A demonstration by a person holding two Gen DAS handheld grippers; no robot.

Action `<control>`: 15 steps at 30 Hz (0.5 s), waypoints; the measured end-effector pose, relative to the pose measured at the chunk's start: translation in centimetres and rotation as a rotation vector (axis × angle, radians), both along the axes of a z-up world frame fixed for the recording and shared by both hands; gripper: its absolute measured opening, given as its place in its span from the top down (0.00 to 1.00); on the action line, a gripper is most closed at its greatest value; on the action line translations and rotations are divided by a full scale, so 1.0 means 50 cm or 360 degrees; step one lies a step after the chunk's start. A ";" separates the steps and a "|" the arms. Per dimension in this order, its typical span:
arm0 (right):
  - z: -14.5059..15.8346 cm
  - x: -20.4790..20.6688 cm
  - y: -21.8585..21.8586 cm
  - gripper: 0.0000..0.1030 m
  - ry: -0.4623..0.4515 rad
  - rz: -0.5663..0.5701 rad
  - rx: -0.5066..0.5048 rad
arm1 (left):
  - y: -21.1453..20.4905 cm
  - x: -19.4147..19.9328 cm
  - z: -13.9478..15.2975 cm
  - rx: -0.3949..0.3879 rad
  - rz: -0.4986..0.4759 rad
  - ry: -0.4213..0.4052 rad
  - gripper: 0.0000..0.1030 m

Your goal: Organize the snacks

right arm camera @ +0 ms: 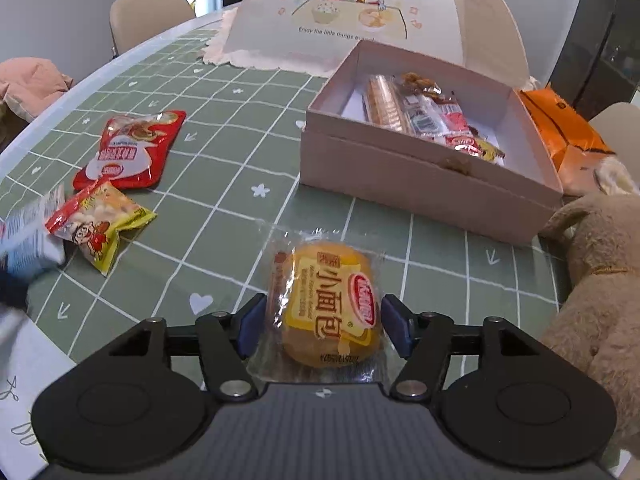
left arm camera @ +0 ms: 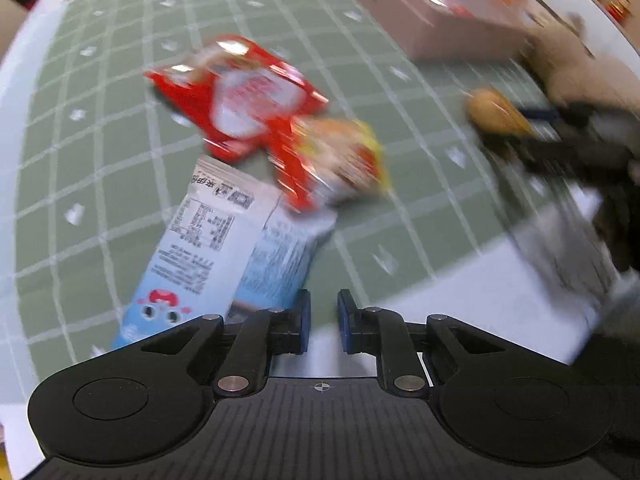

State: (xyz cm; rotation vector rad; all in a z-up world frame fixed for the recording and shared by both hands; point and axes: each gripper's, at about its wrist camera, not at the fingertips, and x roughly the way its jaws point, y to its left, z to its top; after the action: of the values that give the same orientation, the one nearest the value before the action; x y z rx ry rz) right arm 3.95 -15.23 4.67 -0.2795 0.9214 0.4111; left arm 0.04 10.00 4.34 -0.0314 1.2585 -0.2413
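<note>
My right gripper (right arm camera: 323,326) is shut on a wrapped yellow bun (right arm camera: 326,300), its blue pads against the wrapper's two sides, just above the green checked tablecloth (right arm camera: 224,184). The left wrist view shows the same bun (left arm camera: 494,114) blurred at the right. My left gripper (left arm camera: 323,320) is shut, with only a thin slit between its pads and nothing in it. A blue-and-white packet (left arm camera: 216,240) lies just left of its left finger. Beyond that lie a red packet (left arm camera: 240,96) and a yellow-and-red packet (left arm camera: 344,156). An open pink box (right arm camera: 420,188) holds several snacks.
A brown plush toy (right arm camera: 600,280) sits right of the bun, close to the right finger. Behind the box stand a pale food cover (right arm camera: 360,12) and an orange bag (right arm camera: 560,128). A chair (right arm camera: 148,12) stands at the far table edge.
</note>
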 end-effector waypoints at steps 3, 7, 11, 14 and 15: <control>-0.002 -0.005 0.005 0.36 -0.0005 0.0008 -0.0011 | 0.030 0.037 0.004 0.0004 0.0180 -0.0086 0.83; 0.000 -0.014 0.011 0.36 0.0000 0.0029 -0.0001 | 0.064 0.075 0.017 -0.0186 0.0468 -0.0187 0.81; 0.003 -0.028 0.012 0.36 0.0005 0.0064 0.0016 | 0.069 0.096 0.028 -0.0349 0.0653 -0.0284 0.81; 0.005 -0.034 0.012 0.36 -0.0004 0.0073 0.0006 | 0.010 0.122 0.019 -0.0357 0.0516 -0.0226 0.81; 0.008 -0.037 0.012 0.36 -0.0013 0.0075 0.0004 | -0.015 0.125 0.016 -0.0360 0.0442 -0.0209 0.81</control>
State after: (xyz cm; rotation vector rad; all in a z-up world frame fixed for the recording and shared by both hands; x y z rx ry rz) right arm 2.12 -14.65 5.07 -0.3010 0.9076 0.4541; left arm 6.28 9.26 5.14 -0.3767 1.0770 -0.1416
